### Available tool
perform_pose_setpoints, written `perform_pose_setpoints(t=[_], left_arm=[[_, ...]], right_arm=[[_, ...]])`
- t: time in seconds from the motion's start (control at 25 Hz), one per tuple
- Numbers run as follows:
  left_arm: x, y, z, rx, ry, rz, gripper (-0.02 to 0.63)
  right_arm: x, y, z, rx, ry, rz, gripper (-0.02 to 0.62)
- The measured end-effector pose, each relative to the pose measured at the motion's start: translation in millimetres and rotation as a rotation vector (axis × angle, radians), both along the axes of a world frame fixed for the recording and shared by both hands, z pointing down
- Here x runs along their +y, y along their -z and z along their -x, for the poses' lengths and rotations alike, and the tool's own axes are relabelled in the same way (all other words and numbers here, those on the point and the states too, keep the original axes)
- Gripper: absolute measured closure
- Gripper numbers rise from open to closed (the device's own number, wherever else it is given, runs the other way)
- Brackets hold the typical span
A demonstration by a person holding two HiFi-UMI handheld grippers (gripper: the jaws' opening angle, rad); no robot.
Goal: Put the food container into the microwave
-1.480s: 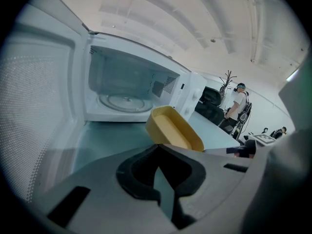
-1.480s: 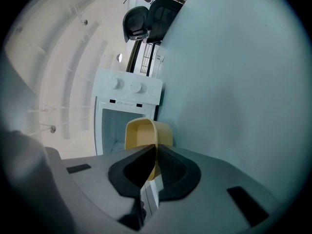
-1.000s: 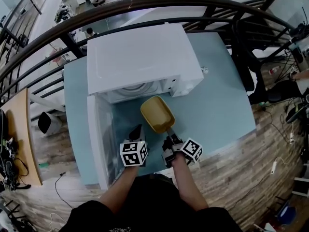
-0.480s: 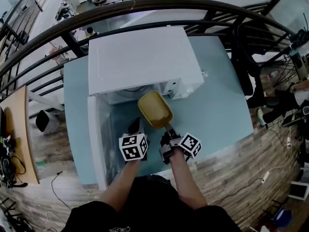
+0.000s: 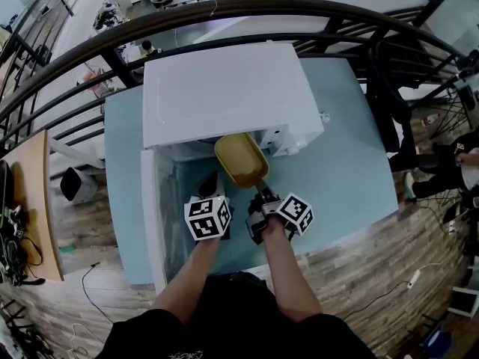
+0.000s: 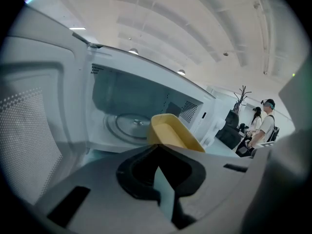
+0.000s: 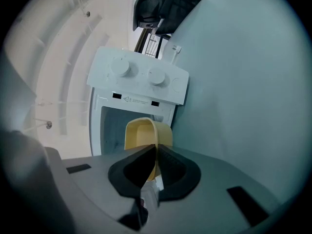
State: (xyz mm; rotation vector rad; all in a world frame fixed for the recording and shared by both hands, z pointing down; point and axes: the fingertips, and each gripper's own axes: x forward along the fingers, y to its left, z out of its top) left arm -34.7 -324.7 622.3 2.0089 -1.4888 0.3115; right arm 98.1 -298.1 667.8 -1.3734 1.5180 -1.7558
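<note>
Pale blue table [image 5: 352, 163] on a wood-plank floor [image 5: 359, 275], cables [image 5: 423, 264] trailing at the edges, and a dark curved railing [image 5: 224, 10] sweeps round behind it. Past the rail there's what looks like a lower level with desks. Overhead is a white ribbed ceiling [image 6: 195, 28], bright and evenly lit.

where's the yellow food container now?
Head view, centre: yellow food container hangs from the right gripper by its near rim, far end at the mouth of the open microwave, right of its door.
</note>
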Motion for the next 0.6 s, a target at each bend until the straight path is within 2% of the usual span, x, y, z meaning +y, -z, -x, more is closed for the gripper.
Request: perform_pose_setpoints(t=[0.6], left_arm=[[-35,0,18,-0.018,0.041,-0.008,0.601]], right_arm=[[-45,3,30,-0.013,0.031,0.013,0.574]])
